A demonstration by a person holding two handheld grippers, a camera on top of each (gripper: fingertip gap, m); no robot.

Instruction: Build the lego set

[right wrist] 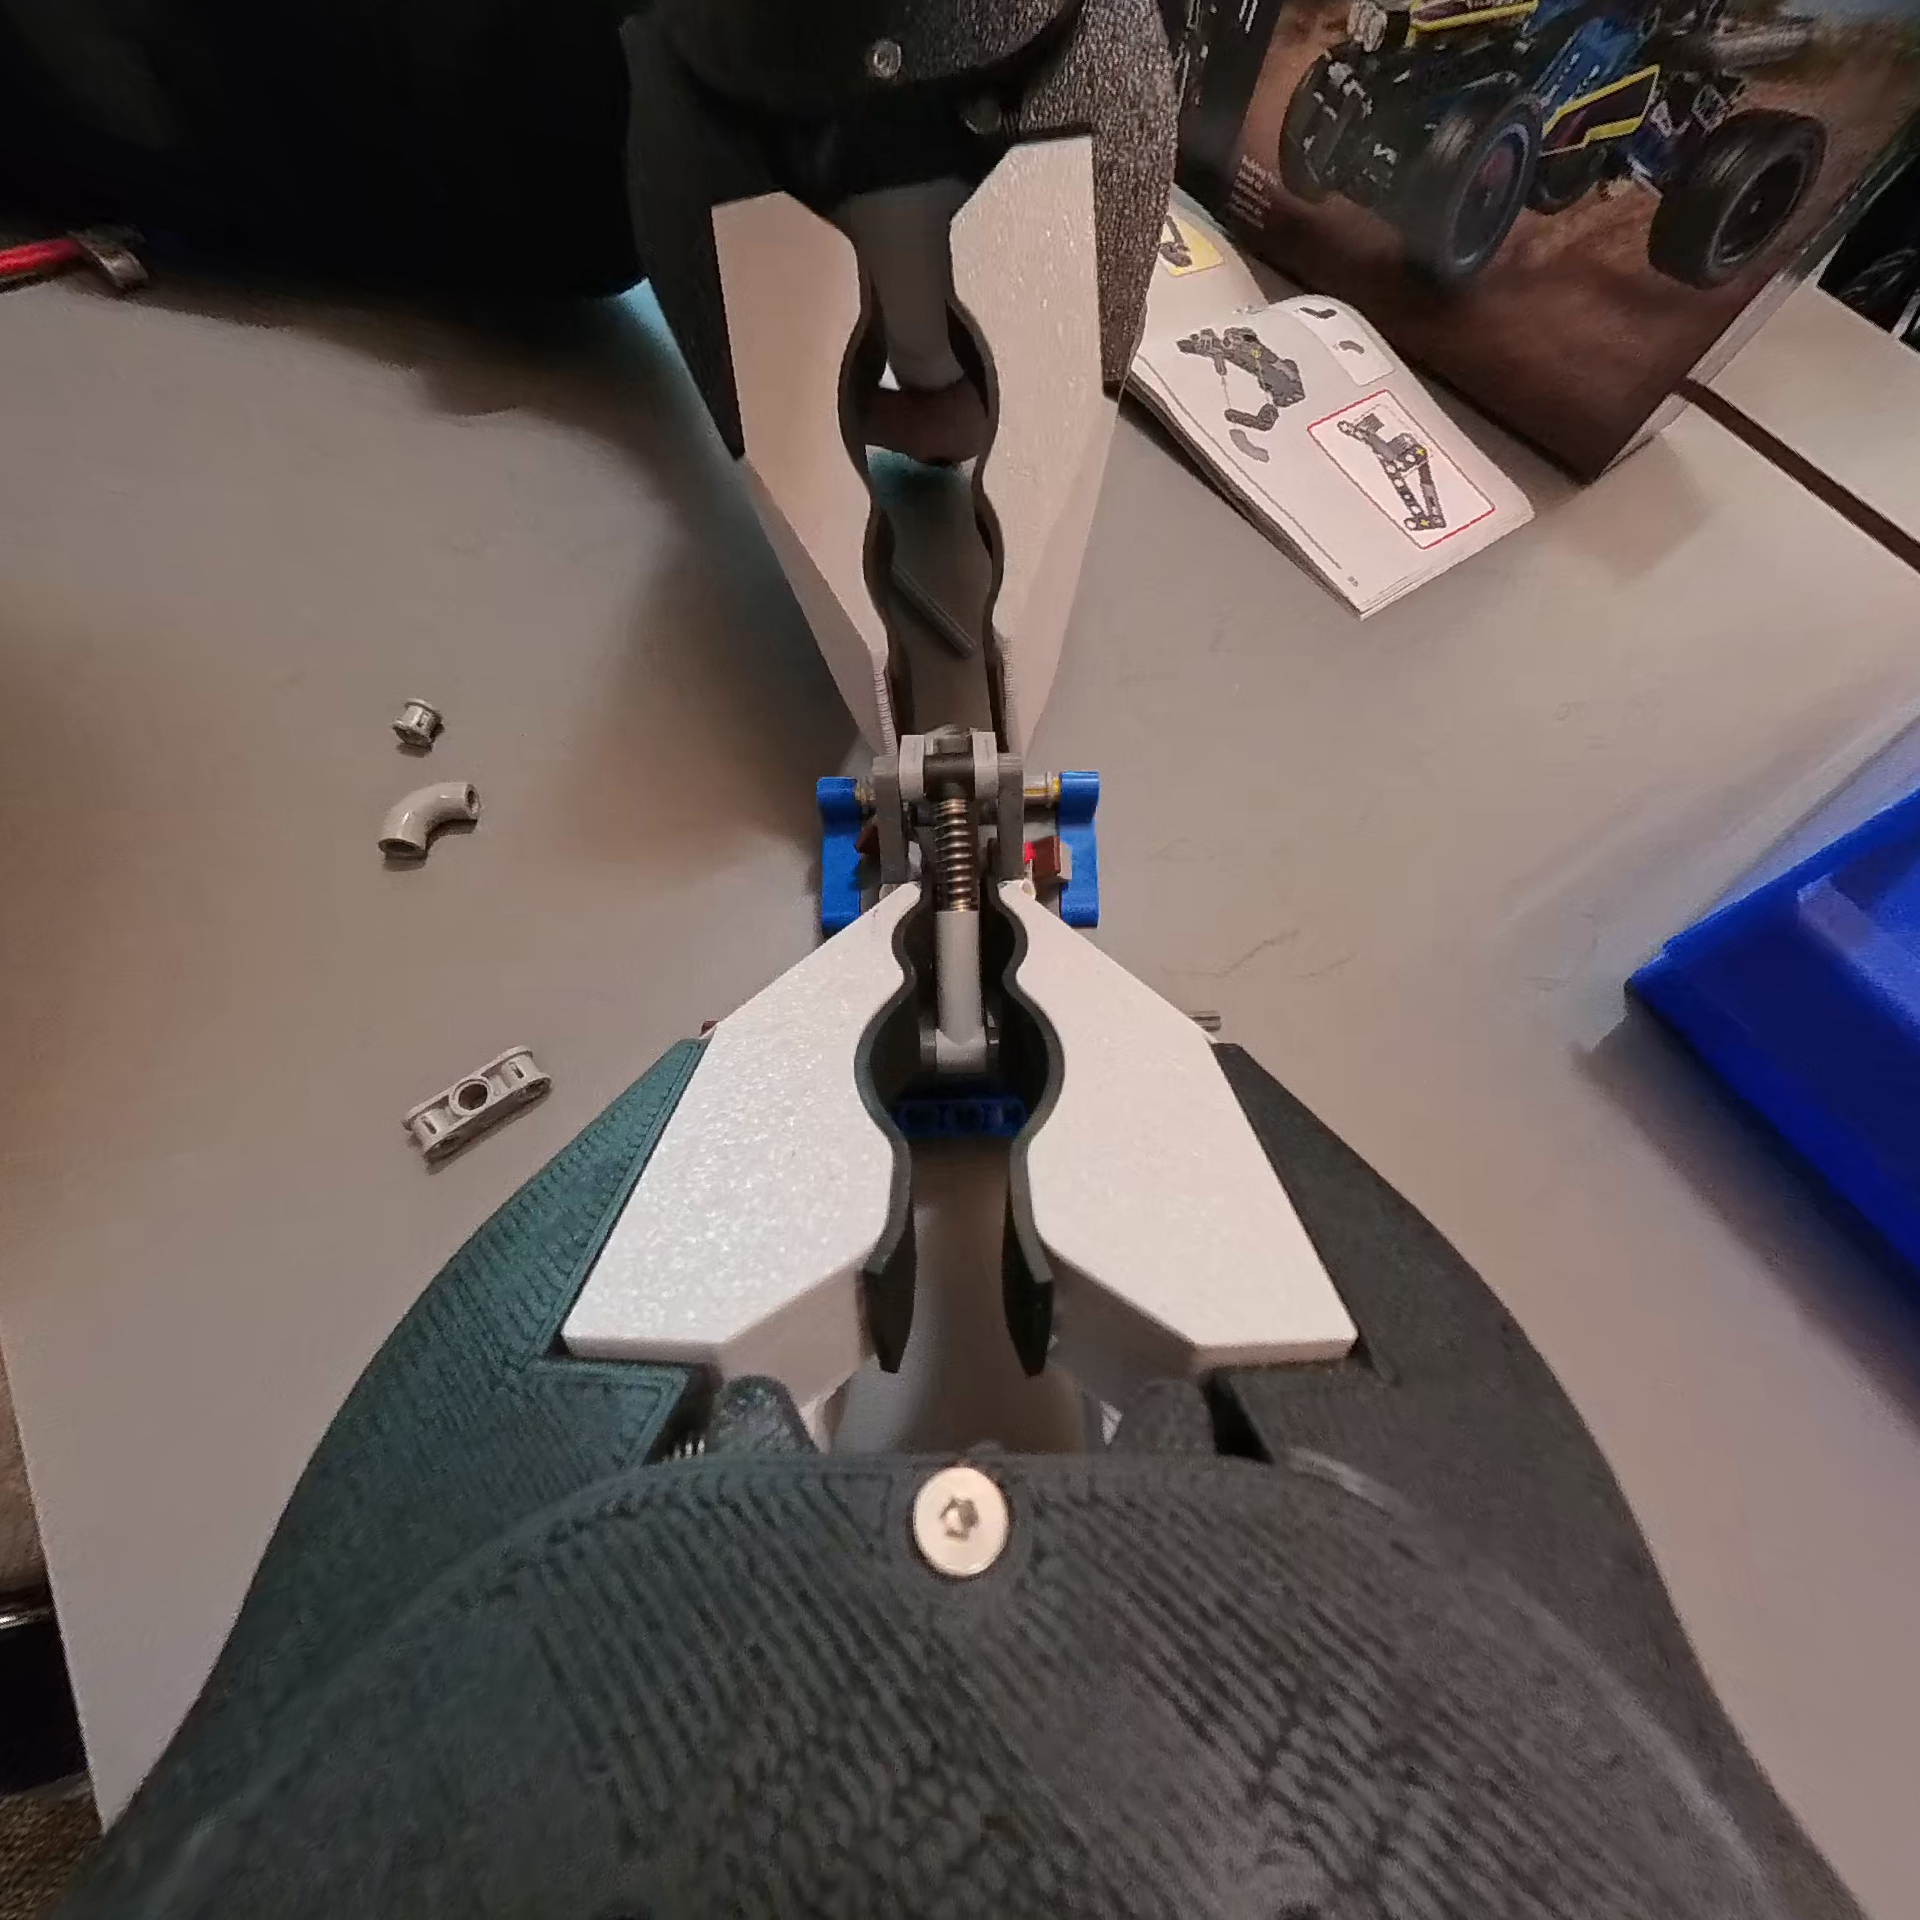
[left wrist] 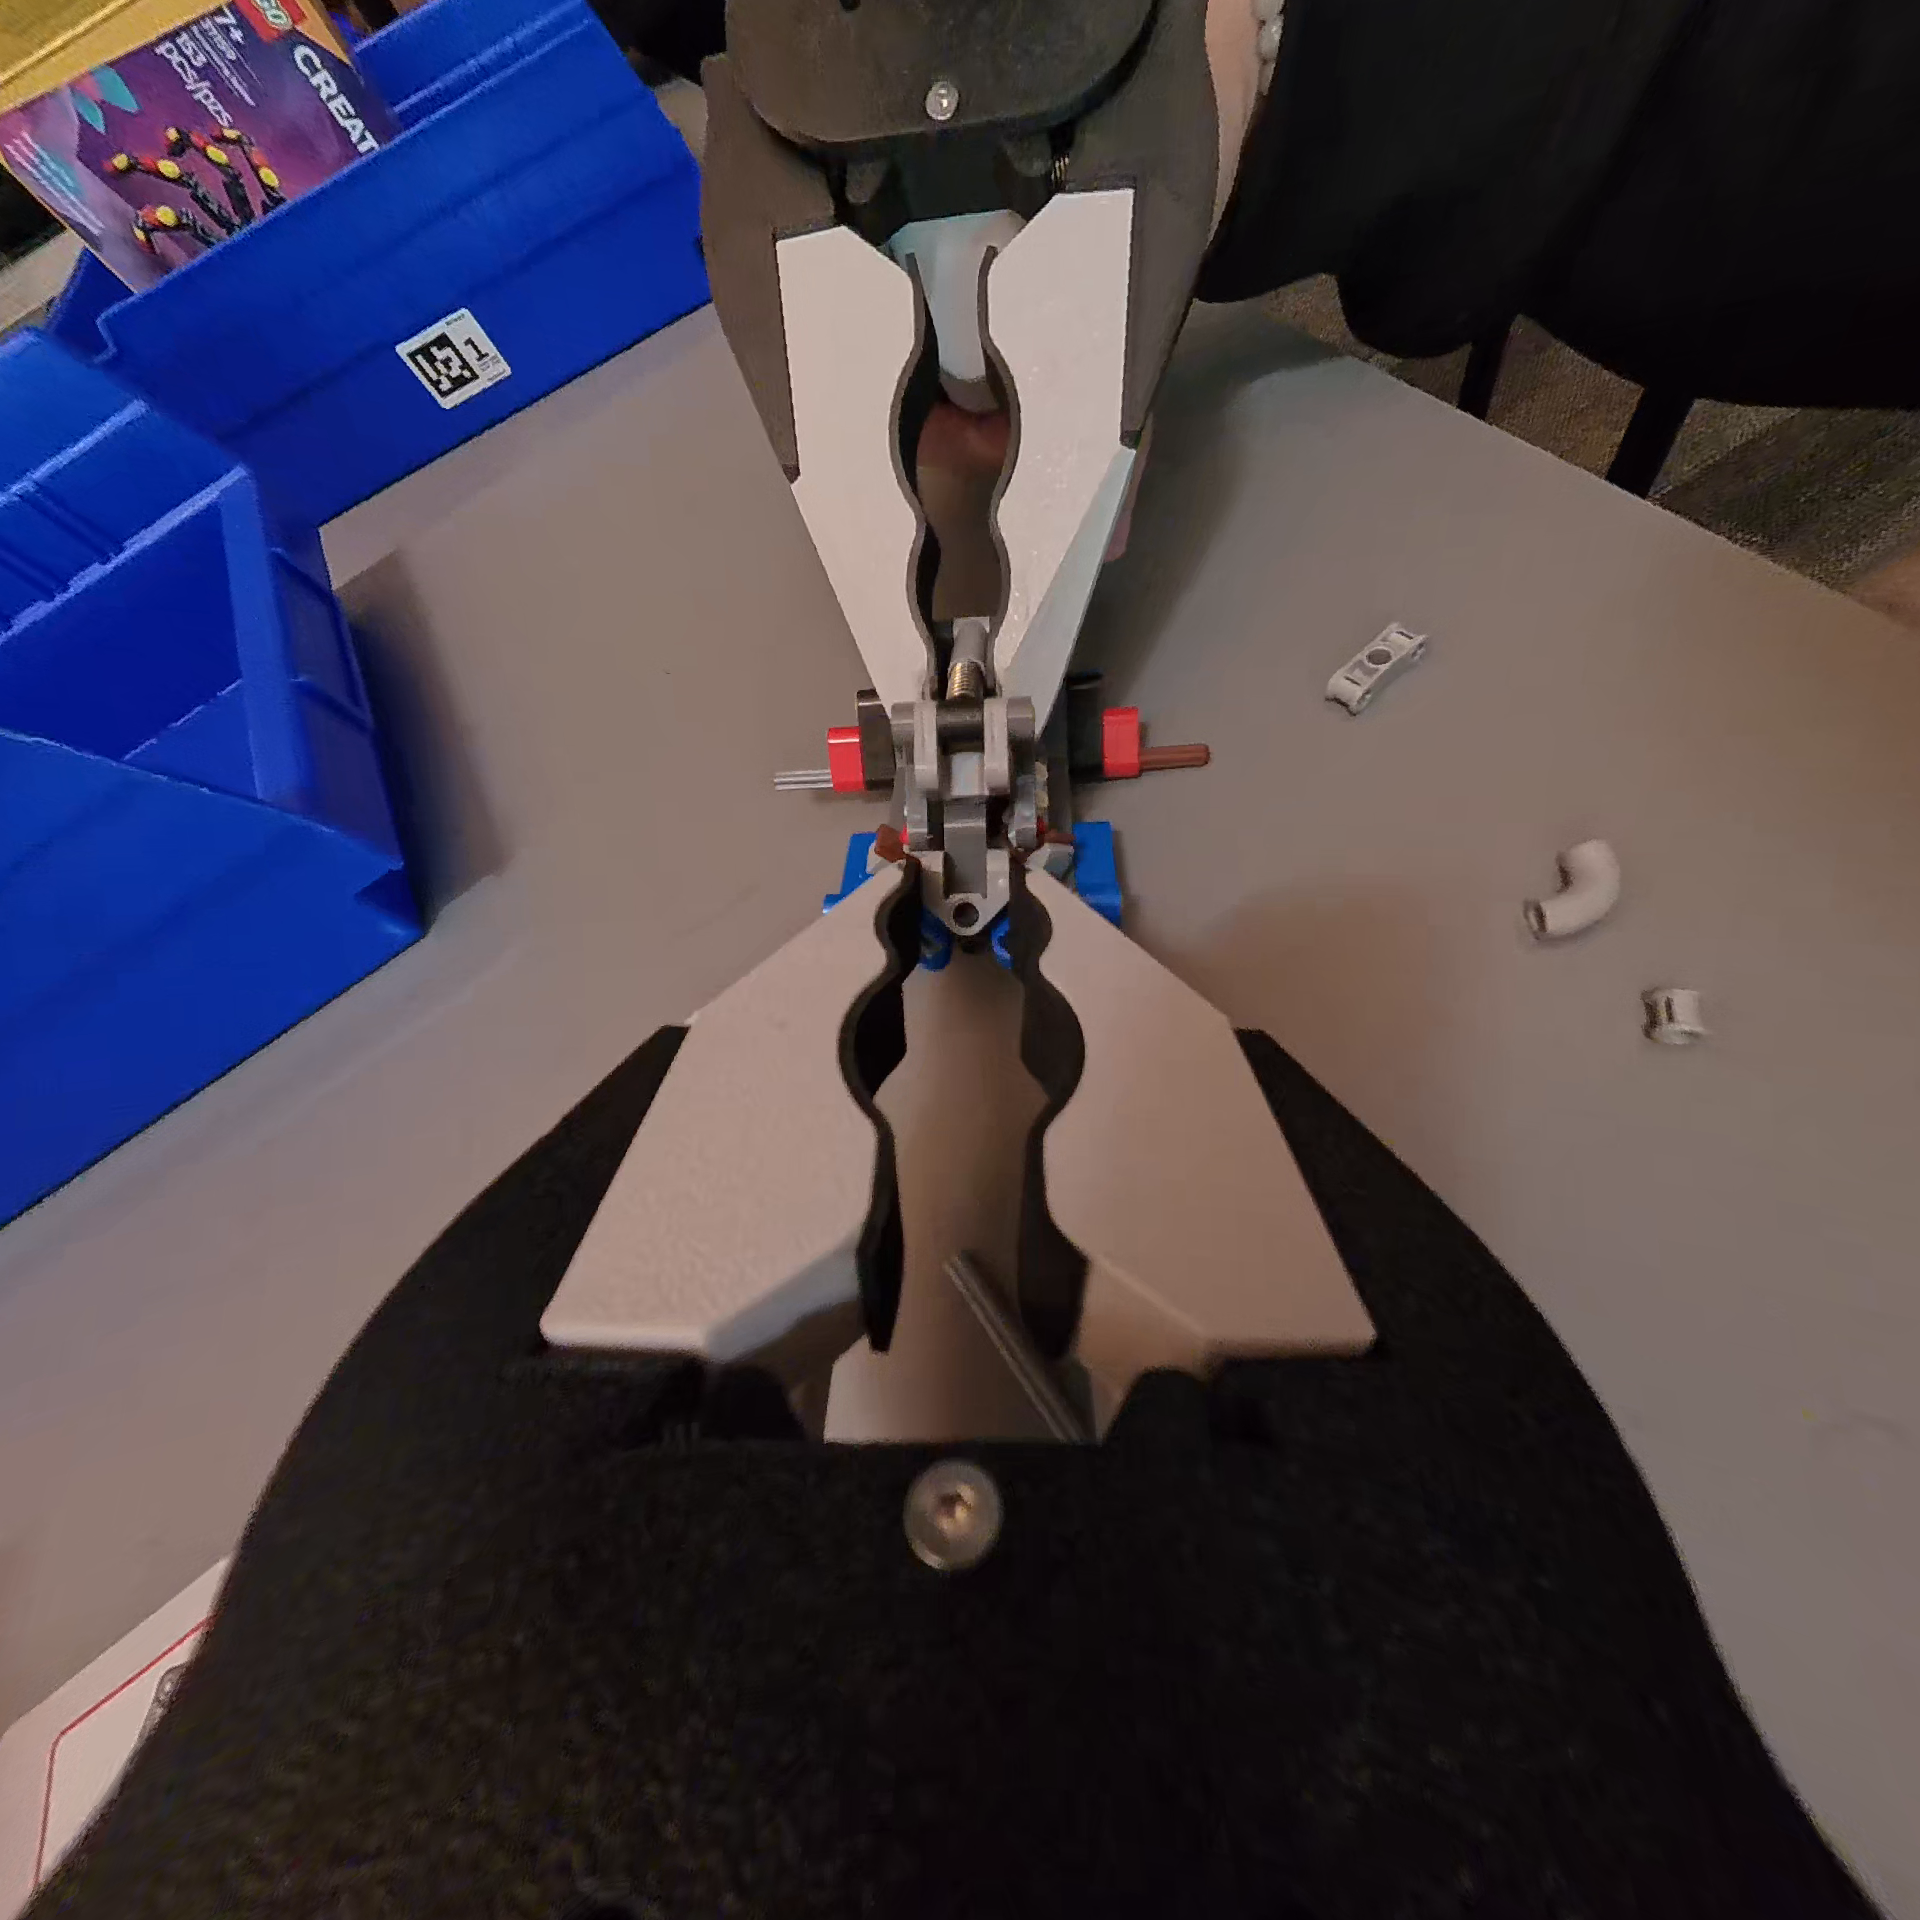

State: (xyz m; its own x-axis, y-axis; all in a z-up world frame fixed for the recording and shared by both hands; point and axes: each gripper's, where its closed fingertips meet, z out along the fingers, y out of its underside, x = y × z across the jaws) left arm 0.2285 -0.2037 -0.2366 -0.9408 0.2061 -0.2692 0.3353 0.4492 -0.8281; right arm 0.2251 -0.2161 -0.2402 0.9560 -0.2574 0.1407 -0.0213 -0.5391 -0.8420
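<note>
I've got the grey-and-blue brick assembly [left wrist: 961, 821] mid-table, pinched from both ends. Left gripper [left wrist: 964, 896] fingers clamp its grey tab; right gripper [right wrist: 958, 904] fingers close on the spring strut [right wrist: 956, 842]. Three loose grey parts [left wrist: 1574, 888] lie unattached. Bins [left wrist: 187, 727] crowd one side, booklet [right wrist: 1330, 447] the other; table [left wrist: 1455, 1195] clear elsewhere.

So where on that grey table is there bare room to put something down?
Bare table lies between the toy-brick assembly and the open booklet, and toward the blue bin. It is crowded mid-table at both grippers, and beside the three loose grey pieces.
</note>
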